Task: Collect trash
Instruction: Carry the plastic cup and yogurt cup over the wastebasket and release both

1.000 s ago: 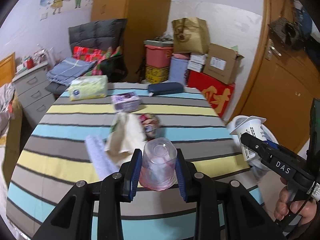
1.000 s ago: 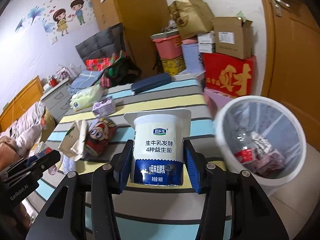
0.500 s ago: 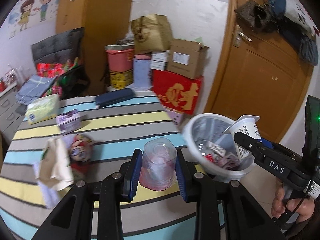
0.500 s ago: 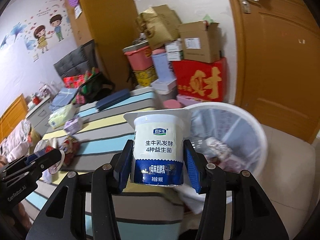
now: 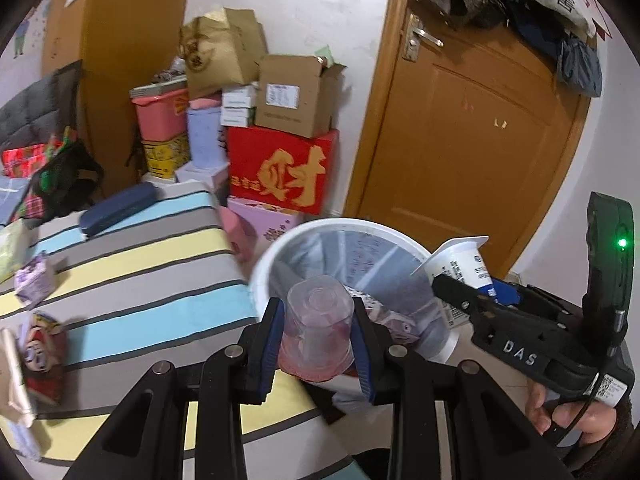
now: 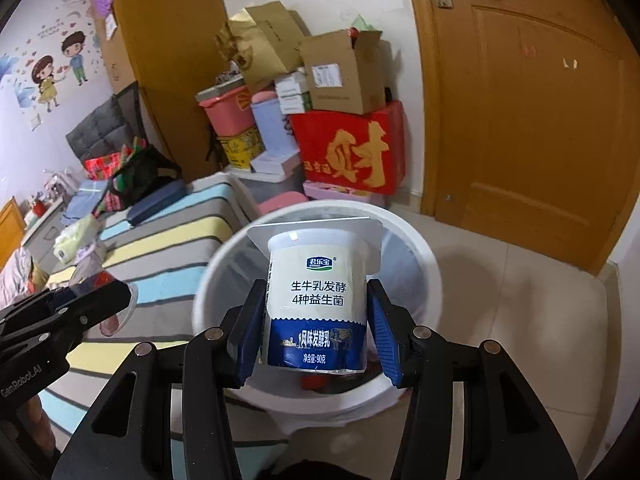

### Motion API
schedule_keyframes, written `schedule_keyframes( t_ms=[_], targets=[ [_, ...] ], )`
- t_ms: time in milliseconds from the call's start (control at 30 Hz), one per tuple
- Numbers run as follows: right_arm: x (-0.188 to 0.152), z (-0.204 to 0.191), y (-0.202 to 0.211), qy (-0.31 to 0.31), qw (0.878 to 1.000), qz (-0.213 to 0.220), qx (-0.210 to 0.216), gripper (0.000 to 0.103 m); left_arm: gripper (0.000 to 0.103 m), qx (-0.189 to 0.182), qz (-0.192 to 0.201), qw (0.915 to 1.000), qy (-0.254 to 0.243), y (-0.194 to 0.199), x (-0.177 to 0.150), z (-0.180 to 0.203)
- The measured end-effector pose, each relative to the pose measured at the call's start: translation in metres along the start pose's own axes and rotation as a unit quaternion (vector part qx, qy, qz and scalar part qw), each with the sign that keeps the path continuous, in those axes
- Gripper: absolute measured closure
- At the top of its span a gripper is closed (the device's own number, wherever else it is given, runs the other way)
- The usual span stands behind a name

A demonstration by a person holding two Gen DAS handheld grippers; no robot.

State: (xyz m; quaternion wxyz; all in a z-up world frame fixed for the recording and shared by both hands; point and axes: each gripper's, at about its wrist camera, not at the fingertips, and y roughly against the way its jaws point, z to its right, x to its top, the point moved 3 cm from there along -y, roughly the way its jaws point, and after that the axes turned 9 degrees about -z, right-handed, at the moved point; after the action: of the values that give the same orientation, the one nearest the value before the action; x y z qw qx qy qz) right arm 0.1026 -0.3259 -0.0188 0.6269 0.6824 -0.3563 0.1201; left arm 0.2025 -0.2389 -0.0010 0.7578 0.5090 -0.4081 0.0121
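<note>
My left gripper [image 5: 316, 340] is shut on an upturned clear plastic cup [image 5: 316, 332] with a pink residue inside, held over the near rim of the white trash bin [image 5: 340, 228]. The right gripper [image 6: 316, 332] is shut on a white and blue yogurt cup [image 6: 318, 300], held upright above the bin [image 6: 416, 248], which has a plastic liner and wrappers at its bottom. In the left wrist view the yogurt cup [image 5: 460, 268] and the right gripper [image 5: 464, 292] hang over the bin's right rim. The left gripper [image 6: 96, 300] with the clear cup [image 6: 88, 276] shows at the left in the right wrist view.
A striped table [image 5: 140, 280] lies left of the bin with a red snack bag [image 5: 40, 352], a paper bag [image 5: 12, 380], a purple packet [image 5: 34, 284] and a dark blue case [image 5: 116, 208] on it. Stacked boxes [image 5: 280, 168] stand behind the bin; a wooden door [image 5: 460, 140] is at the right.
Both grippers swung right from over the table to the bin, each keeping its cup. The bin now lies directly under them and the table has slid to the left.
</note>
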Motion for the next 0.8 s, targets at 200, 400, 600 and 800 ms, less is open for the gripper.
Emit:
schedule_keyframes(
  t_ms=[200, 400, 600, 800],
  targets=[
    [-0.001, 0.012, -0.017, 0.011, 1.000, -0.028, -0.002, 0.053, 0.070, -0.010, -0.021, 0.9996, -0.014, -0.028, 0.006, 0.015],
    [0.000, 0.023, -0.027, 0.012, 0.999, -0.038, -0.008, 0.053, 0.070, -0.015, -0.036, 0.9992, -0.012, -0.050, 0.009, 0.018],
    [0.001, 0.028, -0.038, 0.018, 0.998, -0.055, -0.011, 0.052, 0.069, -0.010, -0.041, 0.9991, -0.004, -0.060, 0.011, 0.013],
    [-0.001, 0.031, -0.044, 0.020, 0.998, -0.064, -0.013, 0.051, 0.049, -0.012, -0.038, 0.9992, 0.003, -0.059, 0.012, 0.008]
  ],
)
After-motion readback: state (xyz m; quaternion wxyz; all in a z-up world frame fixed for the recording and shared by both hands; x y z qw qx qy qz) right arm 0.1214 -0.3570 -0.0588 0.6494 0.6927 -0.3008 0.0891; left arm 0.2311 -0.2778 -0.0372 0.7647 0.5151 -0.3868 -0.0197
